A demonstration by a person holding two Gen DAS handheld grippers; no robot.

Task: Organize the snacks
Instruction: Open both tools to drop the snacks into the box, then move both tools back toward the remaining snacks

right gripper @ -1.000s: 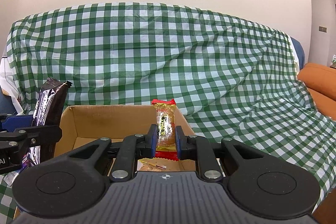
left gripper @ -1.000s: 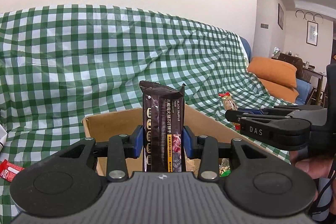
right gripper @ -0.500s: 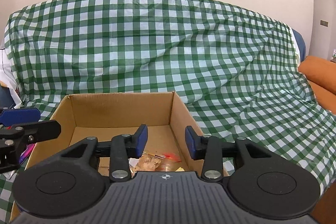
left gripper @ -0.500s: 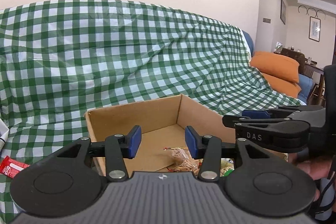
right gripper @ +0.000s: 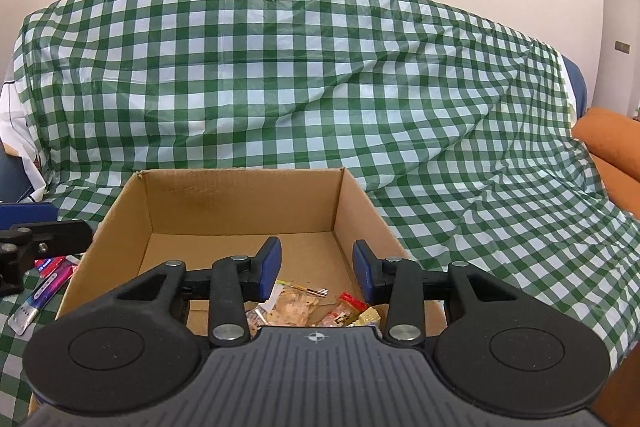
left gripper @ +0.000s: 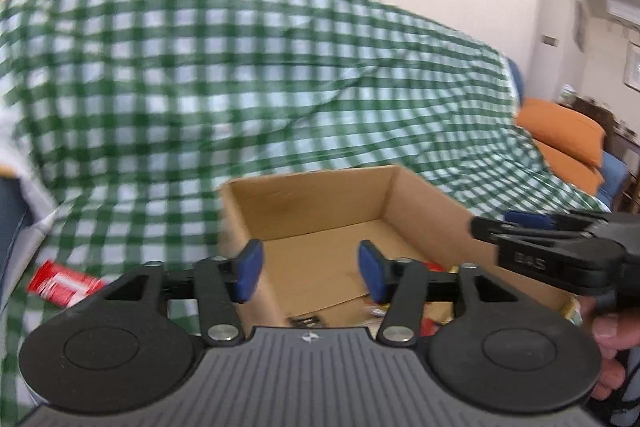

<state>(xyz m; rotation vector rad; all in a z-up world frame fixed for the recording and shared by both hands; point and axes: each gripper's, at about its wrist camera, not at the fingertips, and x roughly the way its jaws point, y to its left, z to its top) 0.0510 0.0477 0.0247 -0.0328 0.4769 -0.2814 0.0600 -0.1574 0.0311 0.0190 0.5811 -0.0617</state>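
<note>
An open cardboard box (right gripper: 240, 199) sits on a green checked cloth; it also shows in the left wrist view (left gripper: 312, 203). Several wrapped snacks (right gripper: 308, 307) lie on its floor near the front. My right gripper (right gripper: 317, 269) is open and empty over the box's front part. My left gripper (left gripper: 310, 269) is open and empty over the box's left wall. A red snack pack (left gripper: 60, 281) lies on the cloth left of the box. A pink and white packet (right gripper: 44, 287) lies left of the box in the right wrist view.
The checked cloth (right gripper: 320, 87) covers a sofa that rises behind the box. Orange cushions (left gripper: 568, 139) lie at the far right. The right gripper's side (left gripper: 560, 255) shows at the right of the left wrist view. The left view is blurred.
Both grippers have let go: the dark snack bar and the orange snack pack dropped into the box. Both sets of jaws stand open. The left gripper has swung left.
</note>
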